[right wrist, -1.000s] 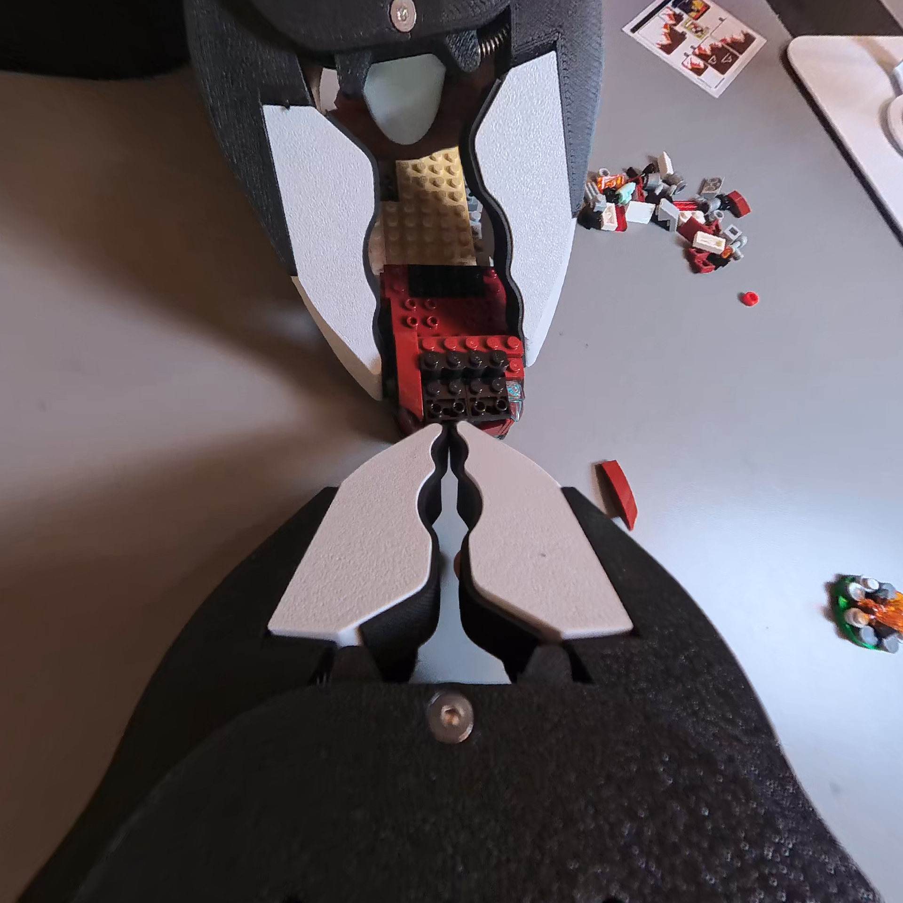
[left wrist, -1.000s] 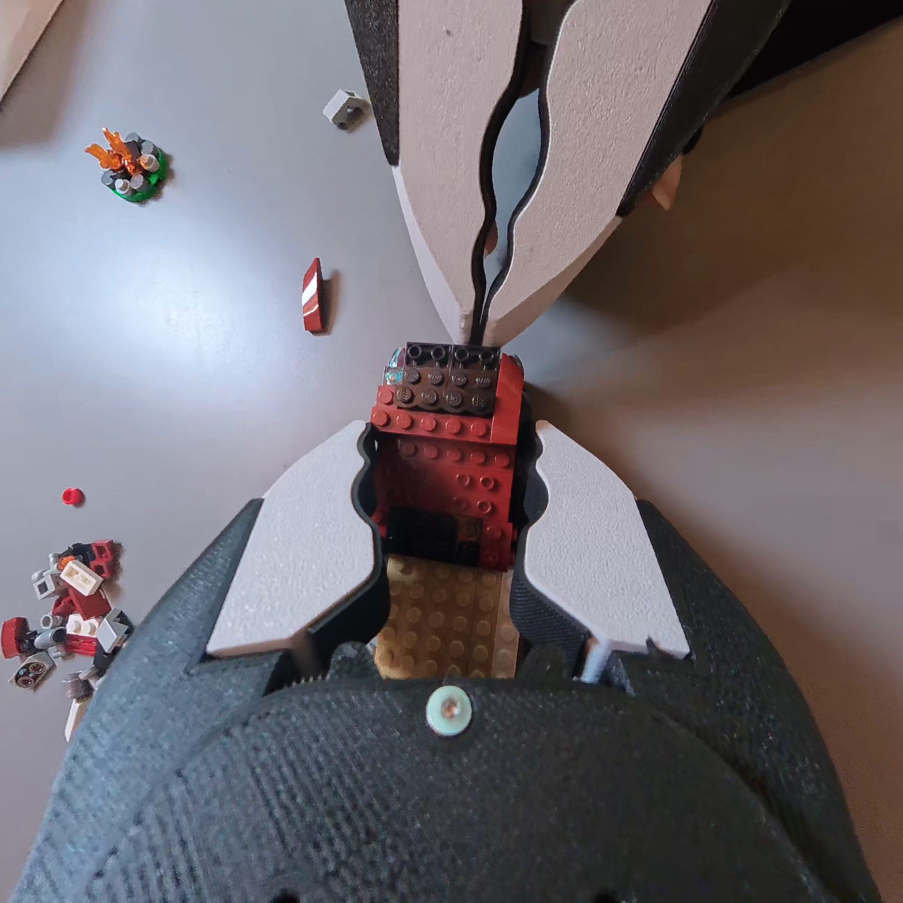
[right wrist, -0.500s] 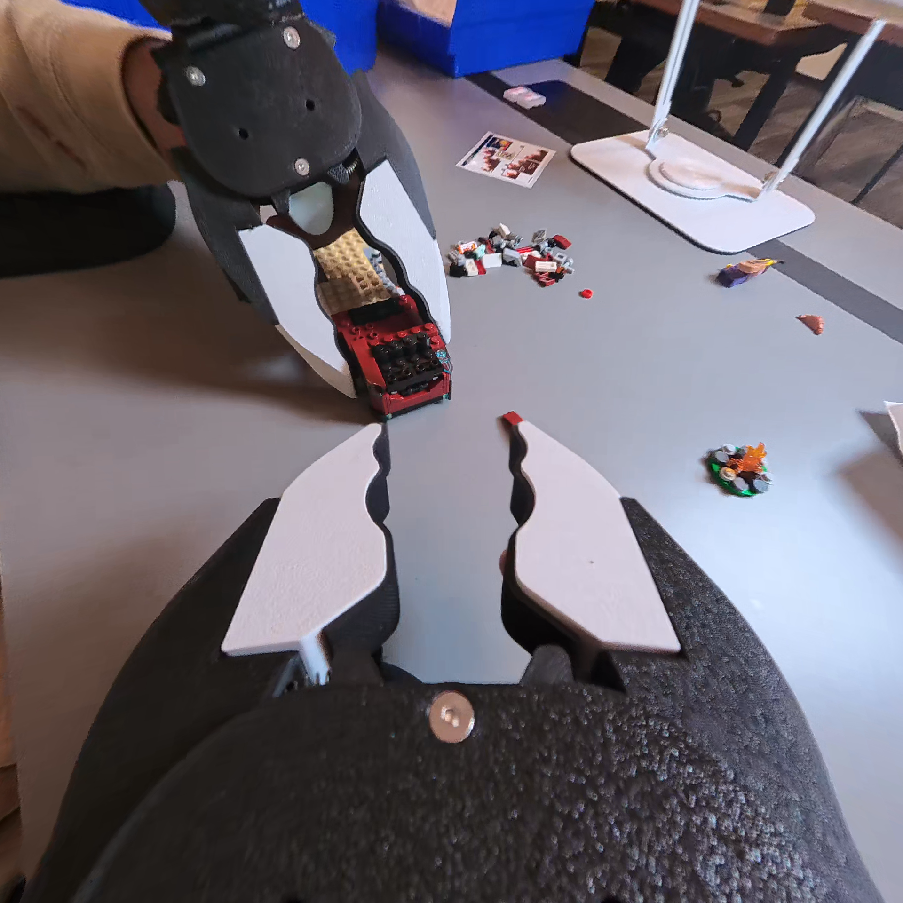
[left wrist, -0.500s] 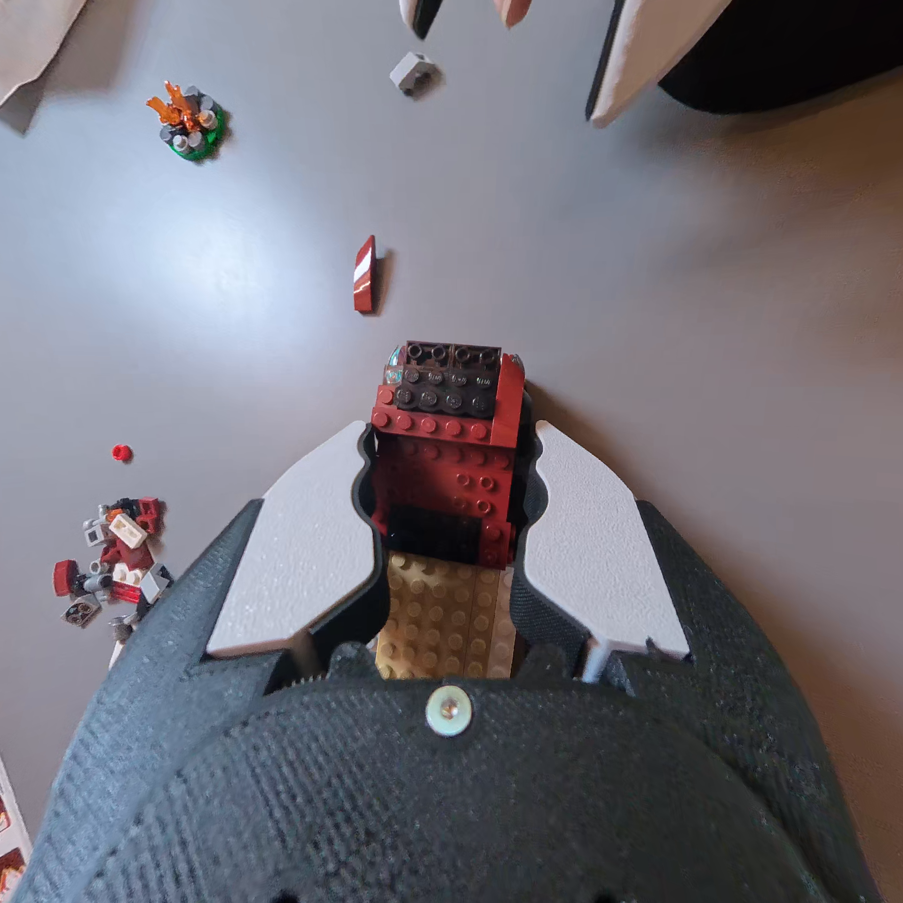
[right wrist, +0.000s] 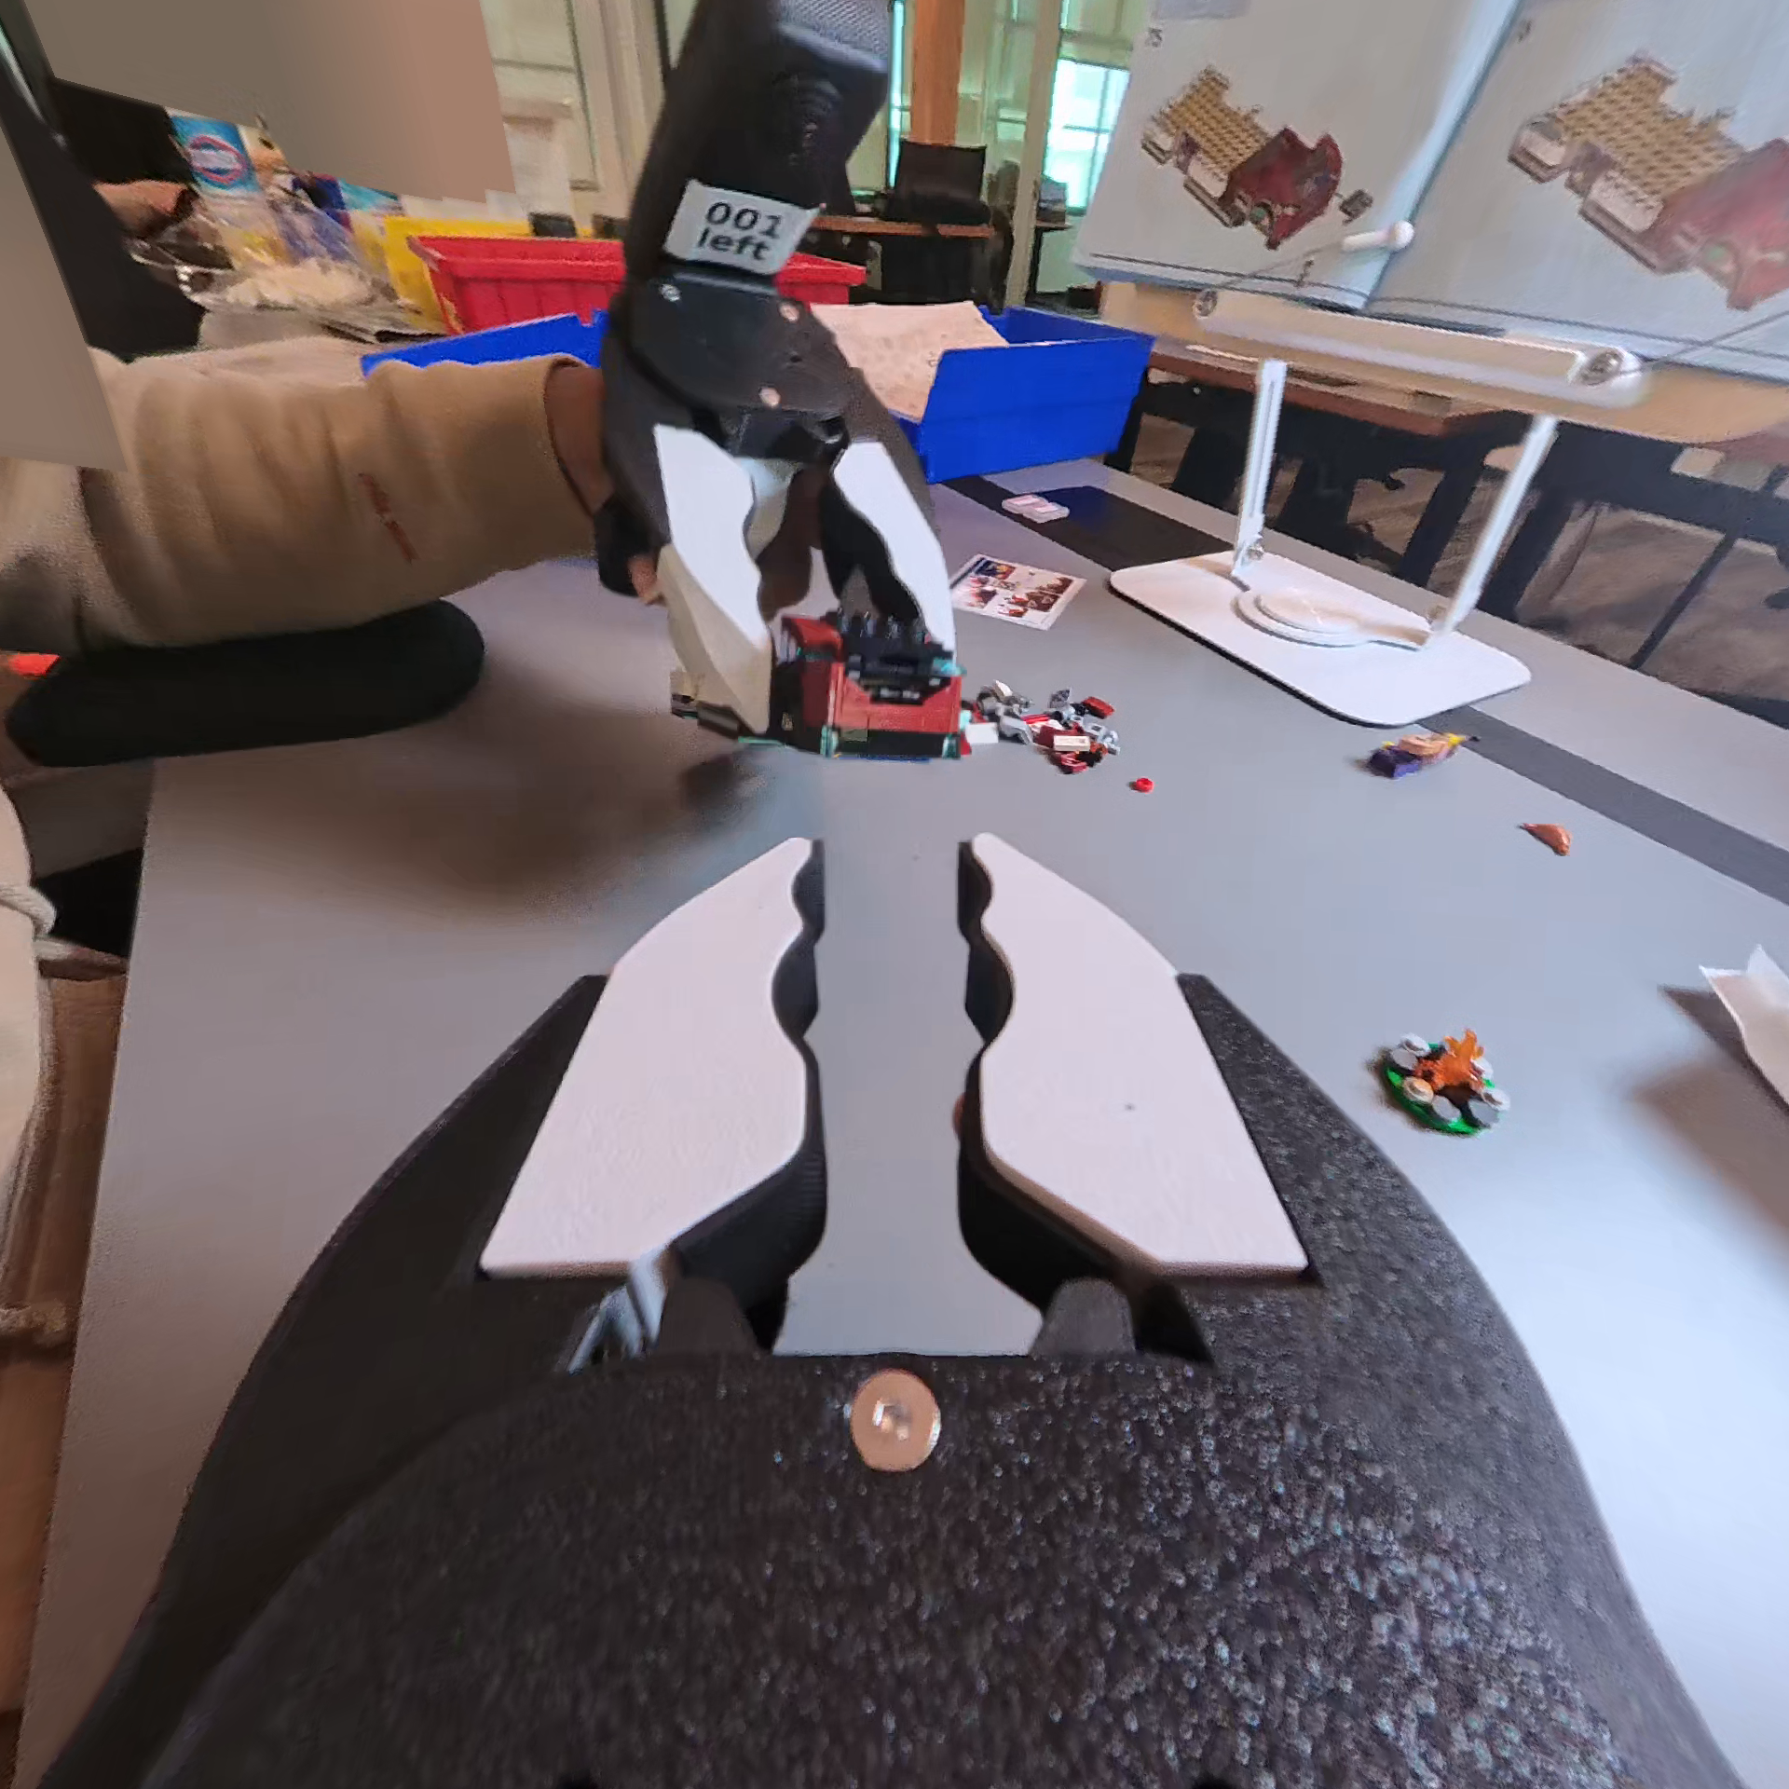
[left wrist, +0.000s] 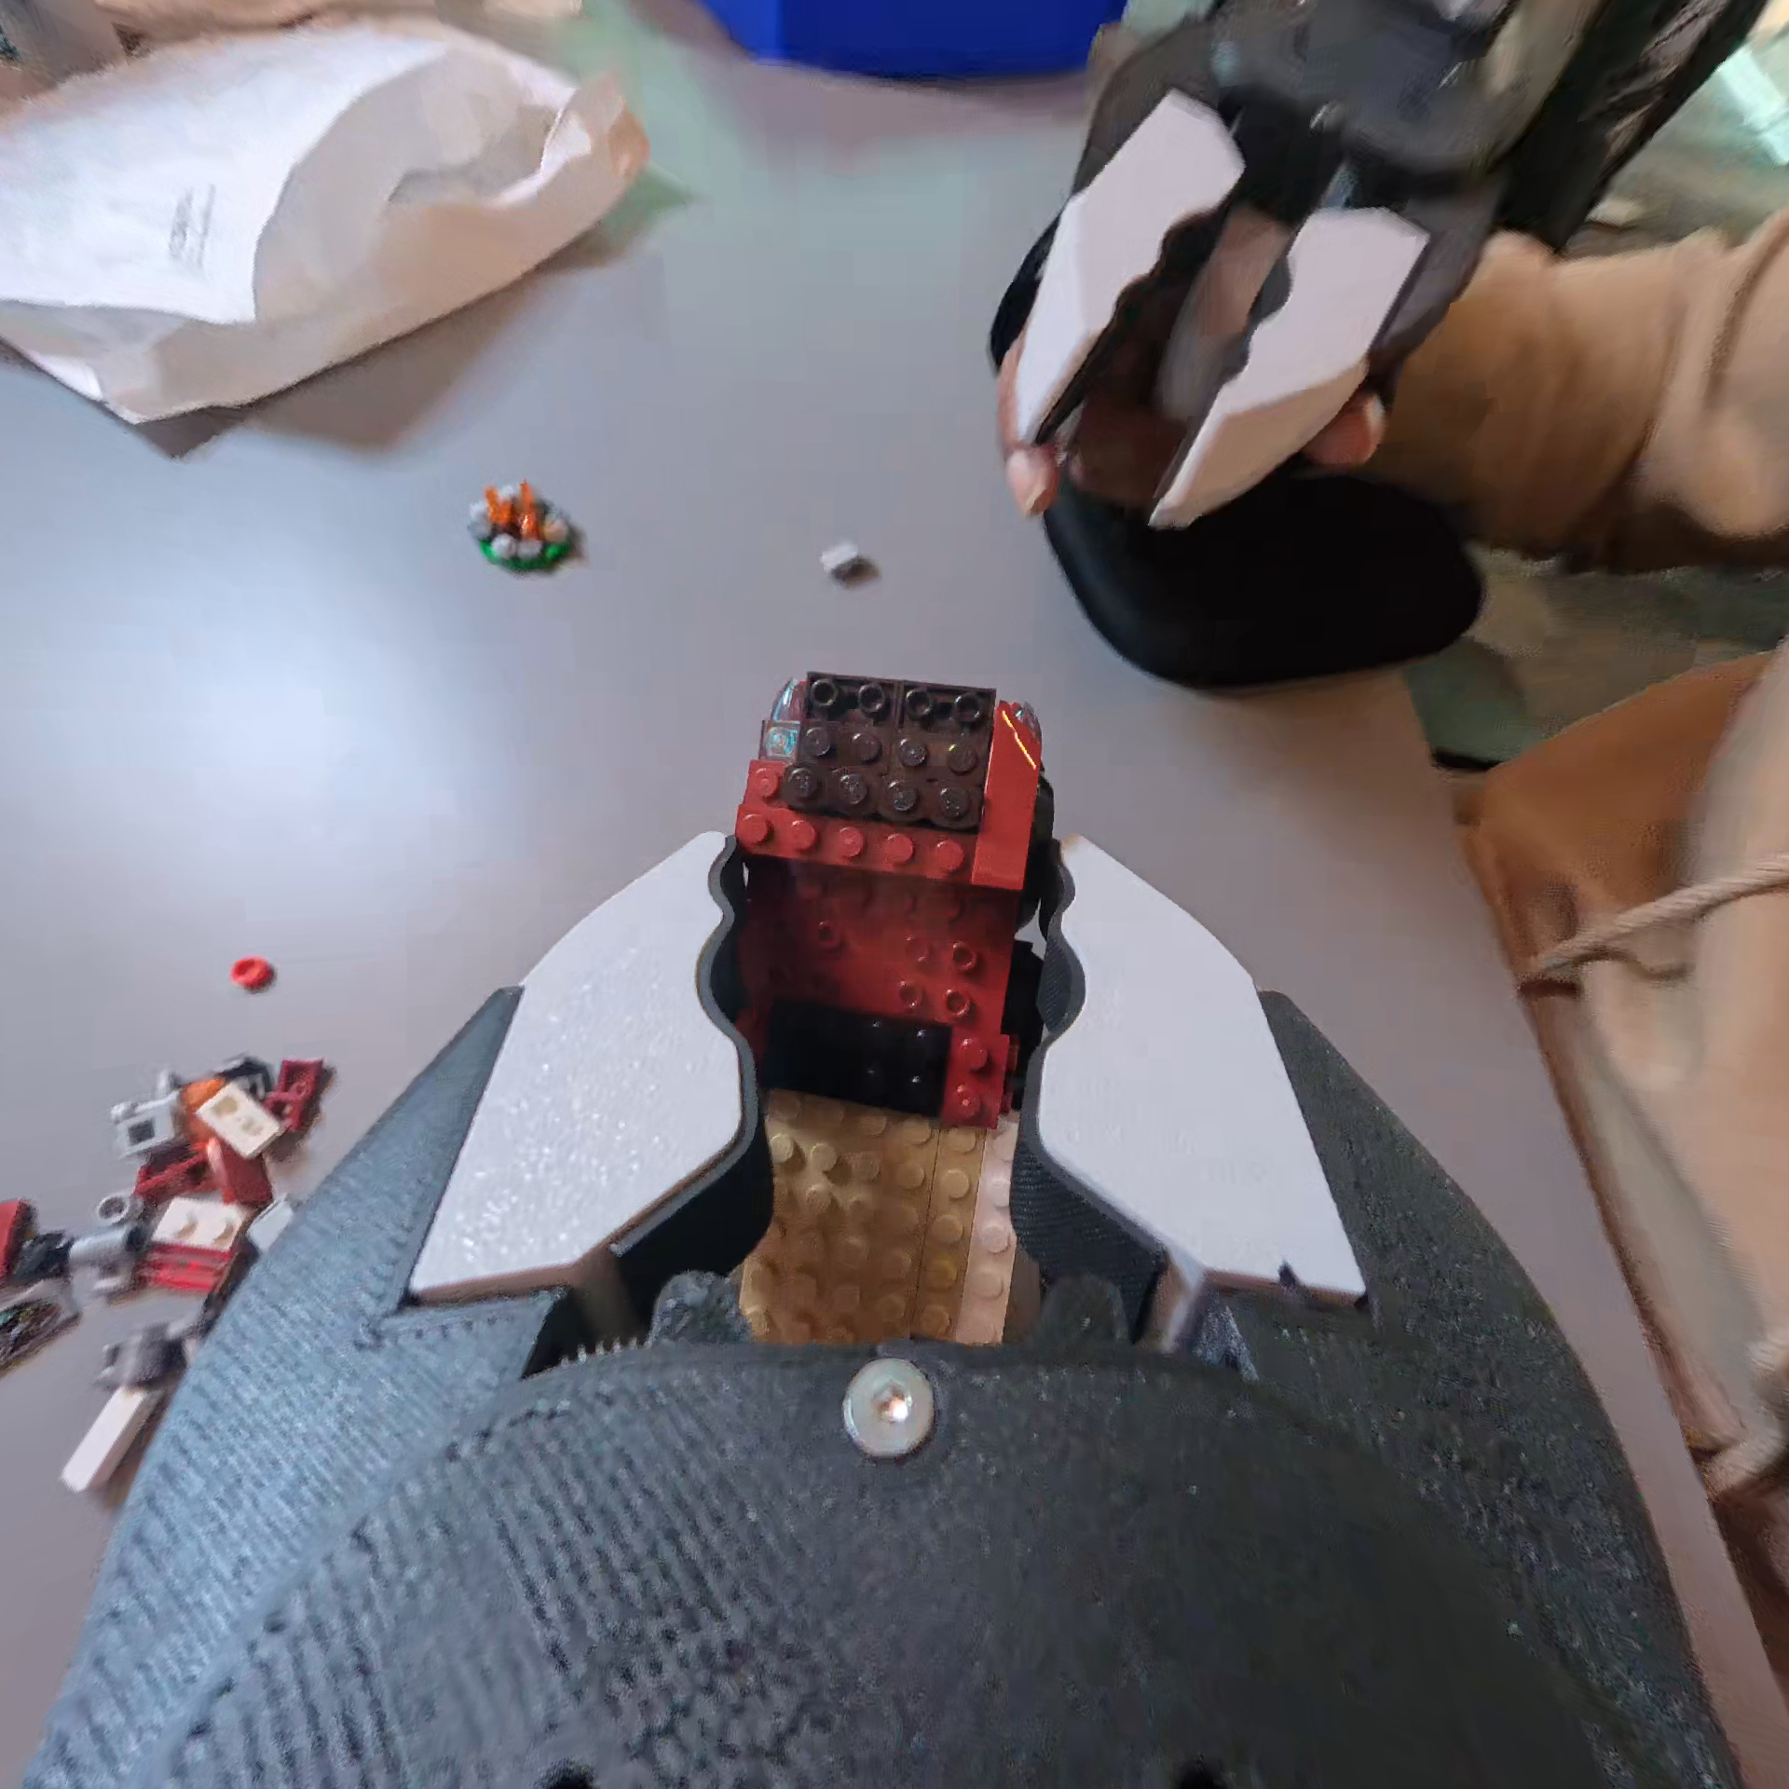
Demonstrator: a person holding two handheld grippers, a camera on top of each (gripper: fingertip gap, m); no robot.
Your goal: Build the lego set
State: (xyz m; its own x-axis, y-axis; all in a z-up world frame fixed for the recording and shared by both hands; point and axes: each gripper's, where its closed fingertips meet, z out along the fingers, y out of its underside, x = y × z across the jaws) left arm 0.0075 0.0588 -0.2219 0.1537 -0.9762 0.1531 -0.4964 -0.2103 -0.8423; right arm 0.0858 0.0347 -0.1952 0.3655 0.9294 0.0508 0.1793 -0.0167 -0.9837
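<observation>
My left gripper (left wrist: 895, 852) is shut on the lego build (left wrist: 871, 929), a dark red body with black and brown studded plates in front and a tan plate behind. Both pads press its sides. The right wrist view shows it (right wrist: 871, 697) held just above the grey table (right wrist: 1258, 920), in the left gripper (right wrist: 842, 668). My right gripper (right wrist: 891, 852) is open with nothing between its fingers and is raised well back from the build. In the left wrist view the right gripper (left wrist: 1104, 474) hangs at the upper right.
A pile of loose bricks (left wrist: 184, 1181) lies to the left, with a red stud (left wrist: 252, 971), a grey piece (left wrist: 845, 561) and a green campfire piece (left wrist: 523, 528). A white bag (left wrist: 242, 194) lies at the back. An instruction stand (right wrist: 1326, 629), a leaflet (right wrist: 1016, 589) and a blue bin (right wrist: 1026, 397) are beyond. Left tips to right tips: about 10 cm.
My right gripper was shut with its tips at the build's front. It opened, drew back and up, then narrowed partly, still empty. My left gripper kept its hold and lifted the build slightly.
</observation>
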